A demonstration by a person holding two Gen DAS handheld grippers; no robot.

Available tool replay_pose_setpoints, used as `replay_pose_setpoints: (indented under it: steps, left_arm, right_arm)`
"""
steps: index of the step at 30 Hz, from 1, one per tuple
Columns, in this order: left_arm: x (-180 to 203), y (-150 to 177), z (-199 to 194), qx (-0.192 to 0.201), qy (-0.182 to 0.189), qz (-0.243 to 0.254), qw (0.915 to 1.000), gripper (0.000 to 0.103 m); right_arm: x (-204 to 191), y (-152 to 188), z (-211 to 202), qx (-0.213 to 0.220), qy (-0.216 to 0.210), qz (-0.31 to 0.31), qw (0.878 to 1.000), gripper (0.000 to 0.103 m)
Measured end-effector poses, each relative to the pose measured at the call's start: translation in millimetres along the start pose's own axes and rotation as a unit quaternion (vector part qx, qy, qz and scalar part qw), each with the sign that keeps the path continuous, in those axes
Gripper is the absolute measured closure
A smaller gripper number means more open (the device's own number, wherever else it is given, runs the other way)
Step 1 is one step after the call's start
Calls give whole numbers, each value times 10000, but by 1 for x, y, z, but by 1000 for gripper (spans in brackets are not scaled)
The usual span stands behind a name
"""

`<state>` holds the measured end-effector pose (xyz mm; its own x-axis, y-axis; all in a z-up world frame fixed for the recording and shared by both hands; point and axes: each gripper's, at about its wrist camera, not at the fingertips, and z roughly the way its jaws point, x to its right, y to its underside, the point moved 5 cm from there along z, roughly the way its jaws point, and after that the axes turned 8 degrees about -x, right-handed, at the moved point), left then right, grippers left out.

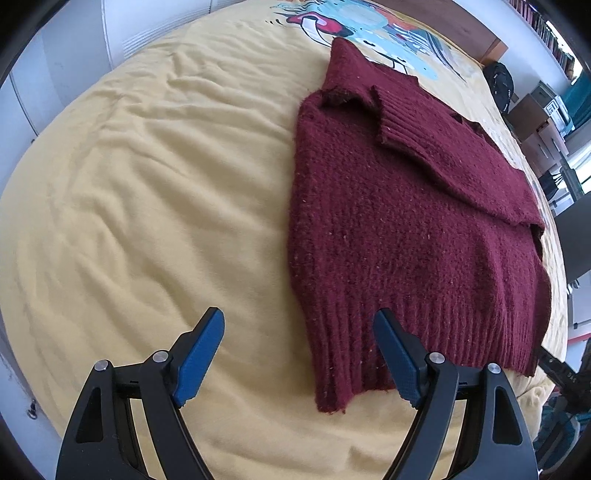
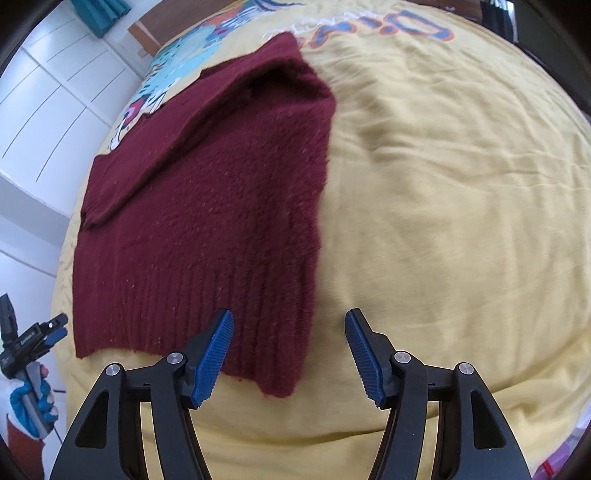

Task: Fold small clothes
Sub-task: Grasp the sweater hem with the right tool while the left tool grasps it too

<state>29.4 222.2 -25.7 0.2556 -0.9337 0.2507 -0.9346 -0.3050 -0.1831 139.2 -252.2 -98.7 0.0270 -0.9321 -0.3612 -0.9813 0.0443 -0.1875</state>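
Observation:
A dark red knitted sweater lies flat on a yellow bed cover, its sleeves folded in over the body and its ribbed hem nearest me. My left gripper is open and empty, just in front of the hem's left corner. In the right wrist view the sweater lies left of centre. My right gripper is open and empty, above the hem's right corner. The left gripper also shows at the far left of the right wrist view.
The bed cover has a colourful cartoon print beyond the sweater. White wardrobe doors stand on one side. Shelves, boxes and a black bag stand past the bed's other side.

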Motion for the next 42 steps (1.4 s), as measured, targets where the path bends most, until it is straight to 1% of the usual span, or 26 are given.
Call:
replay_pose_setpoints:
  steps: [5, 9, 11, 14, 17, 19, 21, 23, 25, 27, 28, 30, 32, 35, 38, 40, 42]
  left_arm:
    - [3, 3, 16, -202, 132, 17, 9997, 24]
    - [11, 8, 30, -388, 269, 132, 9988, 25]
    - [15, 10, 34, -442, 274, 181, 9985, 25]
    - [21, 12, 37, -493, 263, 276, 9981, 25]
    - [23, 13, 38, -517, 294, 264, 9979, 25]
    - [24, 13, 40, -545, 388, 207, 9975, 26]
    - [27, 14, 41, -585, 569, 158, 9965, 26]
    - [32, 15, 42, -612, 720, 154, 9954, 27]
    - [34, 15, 43, -621, 769, 150, 9950, 28]
    - [36, 14, 44, -625, 800, 164, 9947, 38]
    - [36, 15, 43, -625, 790, 183, 9947, 41]
    - [33, 14, 41, -622, 762, 192, 9950, 52]
    - [28, 13, 40, -628, 735, 154, 9952, 59]
    - [25, 13, 39, -647, 691, 153, 9954, 65]
    - [25, 13, 39, -662, 623, 185, 9957, 67]
    - [28, 11, 39, -650, 640, 158, 9957, 72]
    - [27, 8, 40, -629, 687, 93, 9956, 87]
  right_arm:
    - [-8, 0, 12, -190, -54, -151, 9997, 38]
    - [-18, -1, 18, -281, -154, -282, 9991, 39]
    - [-20, -5, 22, -299, -173, -297, 9990, 40]
    - [-21, -6, 26, -336, -189, -305, 9988, 46]
    - [-18, -10, 28, -364, -205, -286, 9987, 53]
    - [-14, -12, 27, -358, -266, -215, 9988, 58]
    - [-10, -13, 26, -354, -325, -140, 9987, 64]
    - [-9, -13, 27, -362, -366, -128, 9986, 66]
    - [-11, -13, 28, -366, -433, -118, 9983, 71]
    - [-13, -12, 28, -381, -477, -151, 9980, 76]
    - [-15, -12, 28, -388, -477, -177, 9980, 77]
    - [-16, -12, 30, -403, -478, -186, 9979, 79]
    - [-15, -13, 30, -409, -471, -174, 9979, 80]
    - [-15, -12, 30, -409, -436, -159, 9981, 80]
    - [-15, -13, 32, -396, -439, -116, 9982, 80]
    - [-13, -12, 33, -387, -460, -92, 9981, 80]
    - [-13, -13, 31, -384, -451, -148, 9981, 81]
